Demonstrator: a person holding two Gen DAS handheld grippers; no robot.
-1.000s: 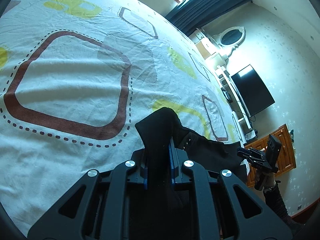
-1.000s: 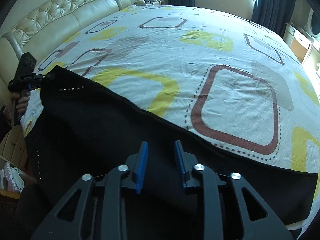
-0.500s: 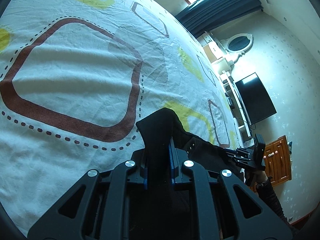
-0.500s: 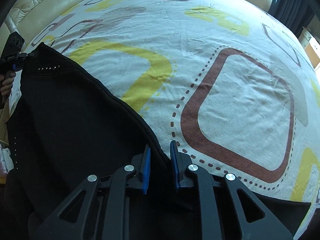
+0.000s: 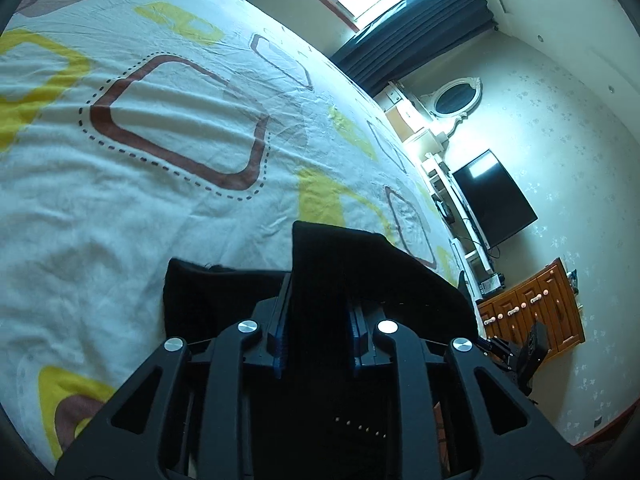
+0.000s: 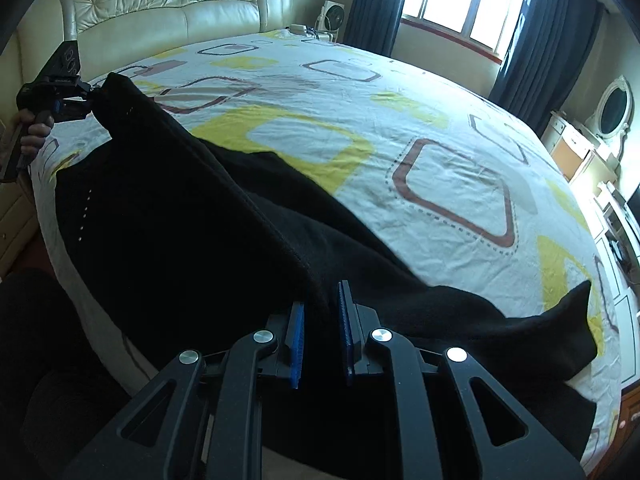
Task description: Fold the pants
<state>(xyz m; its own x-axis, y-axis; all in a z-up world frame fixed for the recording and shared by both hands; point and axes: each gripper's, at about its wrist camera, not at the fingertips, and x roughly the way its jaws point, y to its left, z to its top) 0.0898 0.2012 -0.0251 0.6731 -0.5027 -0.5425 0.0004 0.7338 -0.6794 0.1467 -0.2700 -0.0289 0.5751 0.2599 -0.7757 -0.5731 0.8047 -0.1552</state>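
We now have the right gripper point(image 6: 322, 320) clamped on the pants point(image 6: 180, 232), whose near edge we lift off the bed point(image 6: 440, 120) and fold inward.

The pants point(image 6: 192, 240) are plain black, with a short row of small pale dots at the left of the frame. The bedsheet point(image 6: 440, 128) is white with rounded squares in yellow, brown and grey, some with dotted outlines. The headboard point(image 6: 168, 4) at upper left is cream, tufted. The curtains point(image 6: 376, 4) are dark blue. Both grippers are black with blue finger pads point(image 6: 298, 344).
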